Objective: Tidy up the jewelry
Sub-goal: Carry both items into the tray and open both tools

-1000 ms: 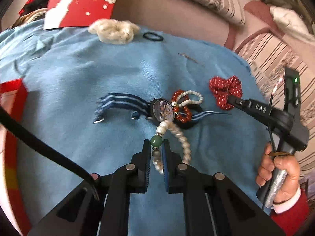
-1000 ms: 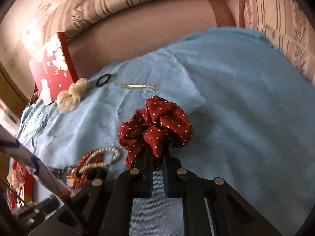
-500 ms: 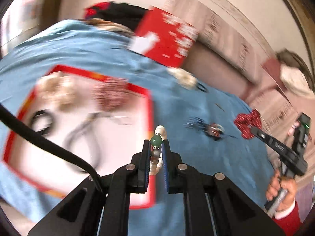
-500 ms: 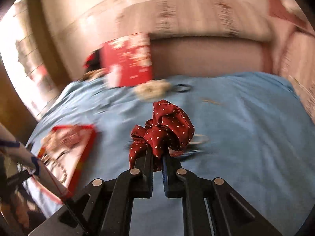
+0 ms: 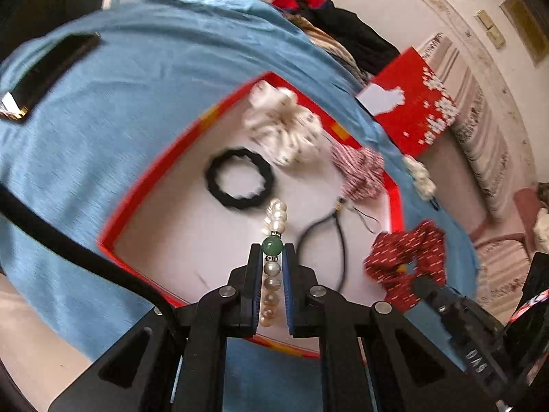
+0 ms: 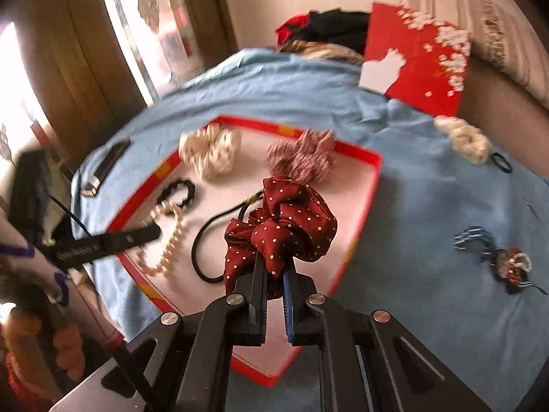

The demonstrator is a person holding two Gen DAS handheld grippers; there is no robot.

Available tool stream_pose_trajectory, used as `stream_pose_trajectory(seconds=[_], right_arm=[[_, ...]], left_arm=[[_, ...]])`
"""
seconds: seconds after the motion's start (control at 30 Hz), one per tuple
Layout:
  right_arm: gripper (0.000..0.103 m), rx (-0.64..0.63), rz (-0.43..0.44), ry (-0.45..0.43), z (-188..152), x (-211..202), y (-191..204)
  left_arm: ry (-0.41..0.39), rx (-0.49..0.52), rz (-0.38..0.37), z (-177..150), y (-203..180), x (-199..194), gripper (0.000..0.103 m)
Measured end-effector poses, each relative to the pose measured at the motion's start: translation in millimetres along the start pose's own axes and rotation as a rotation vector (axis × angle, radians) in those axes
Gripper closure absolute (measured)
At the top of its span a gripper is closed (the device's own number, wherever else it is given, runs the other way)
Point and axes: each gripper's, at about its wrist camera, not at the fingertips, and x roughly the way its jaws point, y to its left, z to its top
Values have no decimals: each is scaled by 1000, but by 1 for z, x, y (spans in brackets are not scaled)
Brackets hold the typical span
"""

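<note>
Fingers (image 5: 253, 274) pinch pearl bracelet (image 5: 272, 257) above red-rimmed tray (image 5: 147, 185).

Pale wall (image 5: 343, 7), striped sofa cushions (image 6: 480, 10) — bright window (image 6: 144, 34) (wood-framed) at left.

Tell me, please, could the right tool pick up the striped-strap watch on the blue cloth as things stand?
Probably not: the right tool is shut on the red polka-dot scrunchie, though nothing covers the striped-strap watch.
</note>
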Motion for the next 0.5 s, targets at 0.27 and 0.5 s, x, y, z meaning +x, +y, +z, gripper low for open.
stream_pose_trajectory(seconds=[0.27, 0.5], right_arm=[[87, -30, -32, 52, -10, 19, 9], [56, -62, -60, 3, -11, 0, 14]], left_arm=[[-14, 37, -12, 2, -4, 0, 88], [-97, 15, -39, 4, -3, -15, 63]])
